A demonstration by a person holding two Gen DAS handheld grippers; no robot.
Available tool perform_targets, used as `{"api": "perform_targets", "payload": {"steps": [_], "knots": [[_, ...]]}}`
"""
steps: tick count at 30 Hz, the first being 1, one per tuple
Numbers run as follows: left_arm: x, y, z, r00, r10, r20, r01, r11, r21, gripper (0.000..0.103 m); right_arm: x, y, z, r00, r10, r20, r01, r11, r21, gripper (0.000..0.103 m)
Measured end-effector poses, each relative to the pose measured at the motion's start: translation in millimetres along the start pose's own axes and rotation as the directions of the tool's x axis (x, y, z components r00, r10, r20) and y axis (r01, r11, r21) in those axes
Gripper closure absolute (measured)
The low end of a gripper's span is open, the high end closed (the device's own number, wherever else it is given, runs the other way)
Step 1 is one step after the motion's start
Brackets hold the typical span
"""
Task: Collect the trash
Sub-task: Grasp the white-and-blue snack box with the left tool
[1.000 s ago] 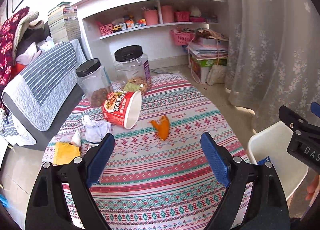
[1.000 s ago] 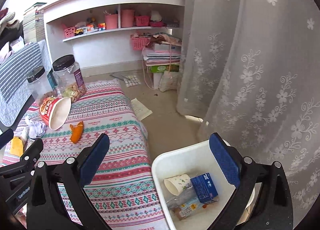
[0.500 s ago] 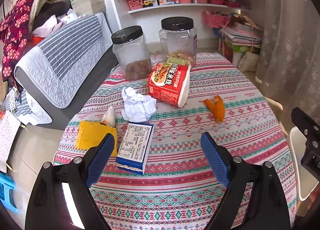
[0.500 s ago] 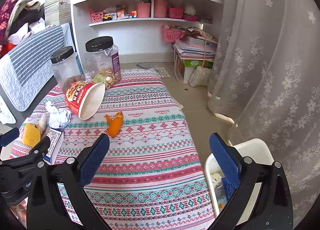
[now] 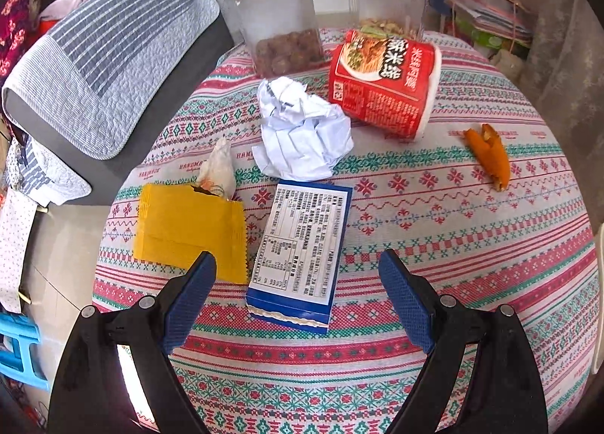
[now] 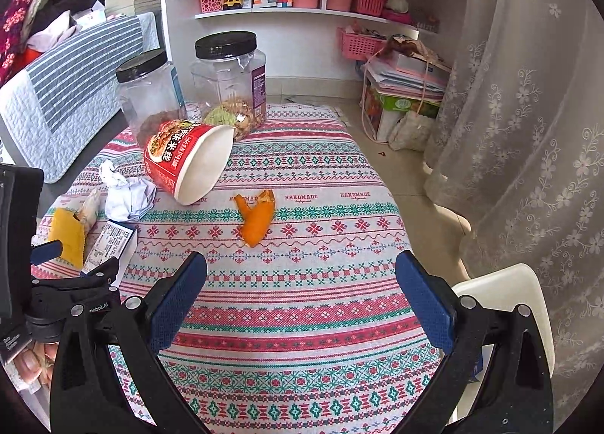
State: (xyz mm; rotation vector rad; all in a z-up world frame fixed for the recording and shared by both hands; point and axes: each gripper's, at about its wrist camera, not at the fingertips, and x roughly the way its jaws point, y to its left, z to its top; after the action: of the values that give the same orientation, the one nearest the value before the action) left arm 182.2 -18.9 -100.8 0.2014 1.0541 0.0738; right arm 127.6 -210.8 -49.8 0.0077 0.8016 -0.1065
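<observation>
Left gripper [image 5: 296, 267] jaws spread, empty | blue box [image 5: 300, 249] lower centre of frame between its fingers, long axis running away | right gripper [image 6: 301, 269] apart, farther off

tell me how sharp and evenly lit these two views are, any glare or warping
Left wrist: sharp on the blue box, strong fisheye bulge in the tablecloth stripes, dark corners. Right wrist: daylight washes out the curtain; orange peel crisp, shelves bowed.

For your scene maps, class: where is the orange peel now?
Orange peel lies centre in the right wrist view, on the patterned tablecloth, right of the tipped noodle cup.
</observation>
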Motion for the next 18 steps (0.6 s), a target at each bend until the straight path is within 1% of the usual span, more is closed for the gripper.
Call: {"api": "perform_targets", "payload": {"steps": [5, 9, 10, 12, 15, 17, 18], "knots": [[22, 5, 1, 0.999, 0.016, -0.050, -0.016, 1.000, -0.001, 0.018, 9, 6, 0, 1.000, 0.014, -0.026, -0.014, 1.000, -0.009, 0.007], [41, 10, 0, 0.994, 0.021, -0.106, -0.022, 1.000, -0.009, 0.018, 16, 9, 0, 0.999, 0.018, -0.049, -0.019, 1.000, -0.022, 0.007], [46, 12, -1, 0.993, 0.012, -0.121, -0.014, 1.000, -0.016, 0.017, 18, 9, 0, 0.998, 0.018, -0.054, -0.019, 1.000, -0.022, 0.007], [49, 15, 0, 0.992, -0.003, -0.124, -0.002, 0.999, -0.037, 0.014, 24, 7, 1, 0.998, 0.018, -0.066, -0.019, 1.000, -0.015, 0.007], [49, 16, 1, 0.991, -0.046, -0.124, 0.040, 0.998, -0.055, 0.014, 34, 0, 4, 0.996, 0.012, -0.085, -0.011, 1.000, 0.010, 0.007], [49, 11, -2, 0.990, -0.067, -0.125, 0.063, 0.997, -0.035, 0.019, 43, -5, 6, 0.995, 0.018, -0.099, -0.015, 1.000, 0.024, 0.007], [47, 7, -2, 0.991, -0.073, -0.116, 0.072, 0.997, -0.016, 0.028, 48, -7, 7, 0.994, 0.022, -0.106, -0.018, 0.999, 0.032, 0.007]]}}
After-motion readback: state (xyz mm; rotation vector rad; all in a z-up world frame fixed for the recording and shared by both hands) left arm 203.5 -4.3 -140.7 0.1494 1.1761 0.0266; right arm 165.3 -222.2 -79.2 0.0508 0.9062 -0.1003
